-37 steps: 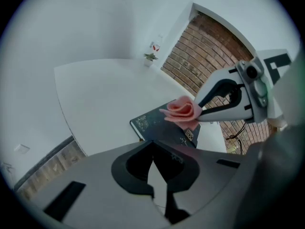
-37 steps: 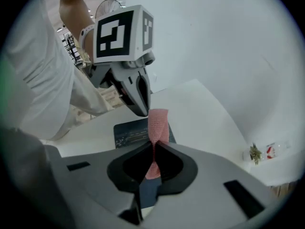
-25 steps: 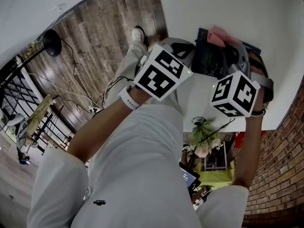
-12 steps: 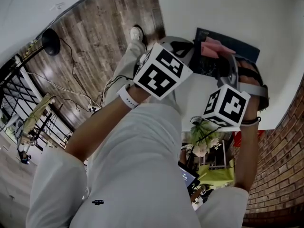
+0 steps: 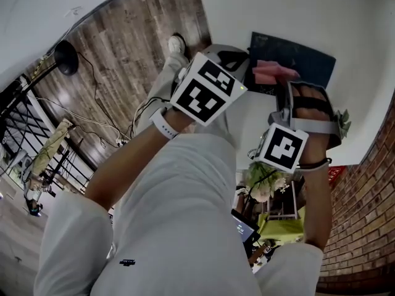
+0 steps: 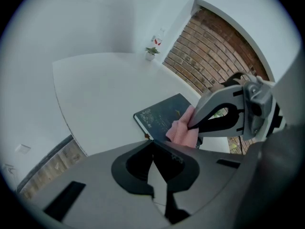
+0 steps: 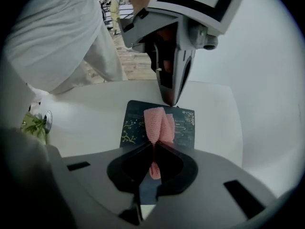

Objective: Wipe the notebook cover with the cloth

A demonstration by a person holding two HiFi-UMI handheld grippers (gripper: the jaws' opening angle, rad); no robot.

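The dark notebook (image 5: 296, 55) lies on the white surface (image 5: 321, 11). The right gripper (image 7: 153, 146) pinches the pink cloth (image 5: 269, 74) on its cover. The left gripper (image 6: 152, 144) has its jaws closed (empty). There is a brick wall (image 6: 214, 46) beyond and a wooden floor (image 5: 136, 42) below.

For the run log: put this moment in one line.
right gripper: shut on pink cloth, cloth on notebook | left gripper: shut, empty, tip at notebook edge

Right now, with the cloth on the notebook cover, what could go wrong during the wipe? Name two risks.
1. The right gripper pinches only a narrow fold of the cloth; drag might pull it free or bunch it, letting hard jaws scrape the notebook.
2. The left gripper, shut, has its tip at the notebook's edge only; on the smooth table the book may slide or pivot.
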